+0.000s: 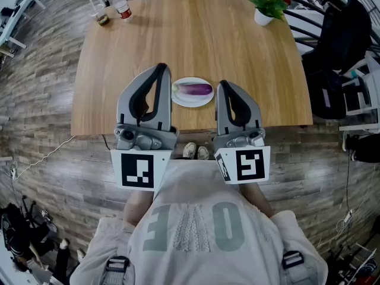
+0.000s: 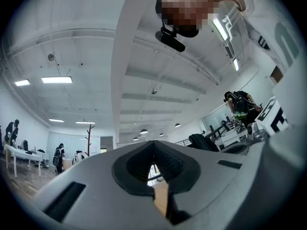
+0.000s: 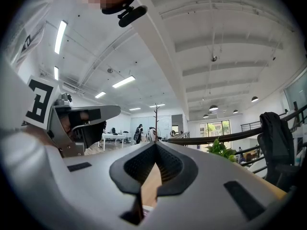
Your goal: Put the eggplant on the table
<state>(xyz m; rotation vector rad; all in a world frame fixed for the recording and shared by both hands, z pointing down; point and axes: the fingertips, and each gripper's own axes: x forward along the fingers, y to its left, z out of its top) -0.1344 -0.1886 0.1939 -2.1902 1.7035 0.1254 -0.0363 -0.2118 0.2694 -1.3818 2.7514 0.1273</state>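
A purple eggplant (image 1: 196, 89) lies on a white plate (image 1: 181, 99) near the front edge of the wooden table (image 1: 190, 34). My left gripper (image 1: 160, 67) is held just left of the plate, its jaws shut with nothing between them. My right gripper (image 1: 222, 84) is just right of the plate, also shut and empty. The two grippers flank the plate without touching it. In the left gripper view the closed jaws (image 2: 153, 143) point slightly upward at the ceiling. In the right gripper view the closed jaws (image 3: 154, 143) point level across the table. Neither gripper view shows the eggplant.
A bottle (image 1: 122, 6) and a small jar (image 1: 102, 18) stand at the table's far left corner. A potted plant (image 1: 265, 5) is at the far right. Black chairs (image 1: 338, 46) stand beyond the right edge. The person's shoes (image 1: 196, 151) show below the front edge.
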